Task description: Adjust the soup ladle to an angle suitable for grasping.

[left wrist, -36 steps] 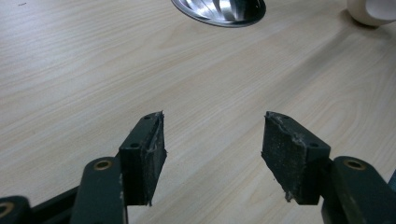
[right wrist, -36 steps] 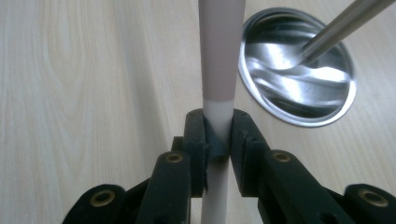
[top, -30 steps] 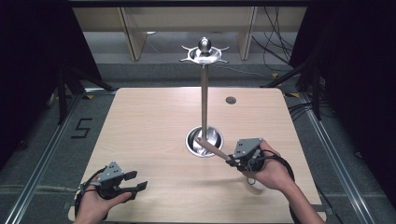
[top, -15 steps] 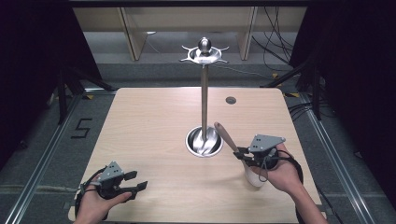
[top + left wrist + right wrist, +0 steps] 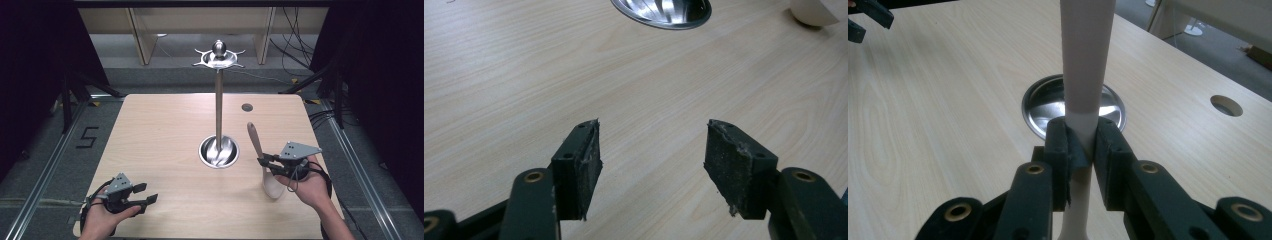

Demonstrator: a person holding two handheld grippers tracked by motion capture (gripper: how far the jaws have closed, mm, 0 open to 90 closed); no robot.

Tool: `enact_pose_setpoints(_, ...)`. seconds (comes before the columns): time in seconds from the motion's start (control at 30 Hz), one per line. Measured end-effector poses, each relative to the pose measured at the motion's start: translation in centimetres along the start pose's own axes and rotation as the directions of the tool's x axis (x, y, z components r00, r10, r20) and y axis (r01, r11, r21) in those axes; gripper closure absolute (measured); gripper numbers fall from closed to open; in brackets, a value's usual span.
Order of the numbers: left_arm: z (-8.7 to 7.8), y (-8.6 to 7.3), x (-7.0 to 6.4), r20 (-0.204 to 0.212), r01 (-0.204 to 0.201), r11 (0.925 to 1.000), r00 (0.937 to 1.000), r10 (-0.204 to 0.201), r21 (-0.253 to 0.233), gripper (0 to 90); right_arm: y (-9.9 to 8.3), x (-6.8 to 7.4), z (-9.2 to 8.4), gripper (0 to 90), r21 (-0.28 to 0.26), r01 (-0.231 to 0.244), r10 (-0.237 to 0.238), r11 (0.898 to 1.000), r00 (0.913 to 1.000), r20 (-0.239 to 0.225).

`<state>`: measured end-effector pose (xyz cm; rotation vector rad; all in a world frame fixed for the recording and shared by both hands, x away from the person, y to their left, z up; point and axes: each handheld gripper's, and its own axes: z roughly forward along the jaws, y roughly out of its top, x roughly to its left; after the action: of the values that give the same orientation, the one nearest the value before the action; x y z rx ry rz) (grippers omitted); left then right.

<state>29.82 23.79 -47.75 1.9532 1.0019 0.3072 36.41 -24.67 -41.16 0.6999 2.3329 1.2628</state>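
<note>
Near the worktop's (image 5: 160, 130) front left corner the left gripper (image 5: 142, 198) rests, jaws spread apart and empty. At centre stands a steel stand (image 5: 218, 100). To its right, the right gripper (image 5: 265, 162) clamps a pale spoon's (image 5: 261, 157) handle, its bowl apparently touching the wood.

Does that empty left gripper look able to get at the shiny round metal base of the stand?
Probably yes: the left gripper is open and only bare wooden table lies between it and the base.

Place: lab recording rig
Signs: wooden table (image 5: 160, 130) on metal floor rails (image 5: 45, 170), loose cables (image 5: 295, 55), dark curtains (image 5: 35, 75) at both sides
</note>
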Motion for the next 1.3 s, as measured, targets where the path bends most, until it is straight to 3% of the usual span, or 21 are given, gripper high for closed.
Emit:
enact_pose_setpoints(0.1,0.0,0.0,0.1,-0.003,-0.002,1.0000,1.0000,0.002,-0.001,38.5,0.0,-0.1,-0.2,78.5,-0.012,-0.003,0.003,1.000,1.0000,0.003)
enact_pose_setpoints(0.13,0.0,0.0,0.1,-0.005,-0.007,1.0000,1.0000,0.007,0.000,38.5,-0.1,-0.2,-0.4,78.5,-0.018,-0.029,0.029,0.999,0.9996,0.004)
enact_pose_setpoints(0.23,0.0,0.0,0.0,-0.003,-0.002,1.0000,1.0000,0.002,-0.002,38.5,-0.3,-0.3,-0.5,78.5,-0.059,-0.035,0.035,0.998,0.9994,0.008)
enact_pose_setpoints(0.33,0.0,0.0,0.0,-0.002,-0.003,1.0000,1.0000,0.003,-0.003,38.5,-0.2,-0.4,-0.7,78.5,-0.062,-0.029,0.030,0.998,0.9996,0.004)
enact_pose_setpoints(0.4,0.0,0.0,0.0,-0.002,-0.003,1.0000,1.0000,0.003,-0.003,38.5,-0.1,-0.3,-1.0,78.5,-0.068,-0.064,0.065,0.996,0.9979,0.006)
enact_pose_setpoints(0.6,0.0,0.0,0.0,0.000,-0.002,1.0000,1.0000,0.002,-0.004,38.5,0.2,-0.4,-1.3,78.5,-0.104,-0.071,0.072,0.992,0.9974,0.010)
enact_pose_setpoints(0.73,0.0,0.0,0.1,0.001,-0.002,1.0000,1.0000,0.002,-0.006,38.5,0.4,-0.7,-1.4,78.4,-0.109,-0.046,0.048,0.993,0.9988,0.013)
enact_pose_setpoints(0.8,0.0,0.0,0.0,-0.005,-0.003,0.9999,1.0000,0.003,-0.010,38.6,0.5,-0.5,-1.5,78.5,-0.125,-0.070,0.073,0.990,0.9971,0.020)
enact_pose_setpoints(0.9,0.0,0.1,-0.1,-0.002,-0.011,0.9999,0.9999,0.011,-0.007,38.6,0.7,-0.7,-1.6,78.5,-0.125,-0.058,0.061,0.990,0.9980,0.015)
enact_pose_setpoints(0.93,0.1,0.1,-0.2,-0.006,-0.005,0.9999,1.0000,0.005,-0.016,38.6,0.8,-0.6,-1.7,78.5,-0.133,-0.084,0.087,0.988,0.9960,0.020)
enact_pose_setpoints(1.07,0.2,0.2,-0.2,0.002,-0.004,0.9999,1.0000,0.004,-0.013,38.6,1.2,-0.5,-1.8,78.4,-0.140,-0.098,0.101,0.985,0.9947,0.017)
enact_pose_setpoints(1.13,0.2,0.2,-0.1,0.000,-0.009,0.9998,1.0000,0.009,-0.015,38.6,1.2,-0.6,-1.8,78.4,-0.157,-0.097,0.101,0.983,0.9948,0.014)
enact_pose_setpoints(1.17,0.2,0.3,-0.1,-0.002,-0.005,0.9999,1.0000,0.005,-0.015,38.6,1.3,-0.9,-1.8,78.5,-0.161,-0.069,0.073,0.984,0.9972,0.017)
enact_pose_setpoints(1.2,0.2,0.3,-0.1,-0.003,-0.002,0.9999,1.0000,0.002,-0.016,38.6,1.4,-0.9,-1.9,78.4,-0.157,-0.098,0.100,0.983,0.9949,0.007)
enact_pose_setpoints(1.27,0.3,0.4,-0.2,-0.003,0.014,0.9997,0.9999,-0.014,-0.020,38.6,1.4,-1.0,-1.7,78.5,-0.177,-0.103,0.109,0.979,0.9938,0.022)
enact_pose_setpoints(1.3,0.3,0.5,-0.1,-0.004,-0.005,0.9997,1.0000,0.005,-0.025,38.6,1.4,-1.0,-1.7,78.5,-0.177,-0.103,0.109,0.979,0.9938,0.022)
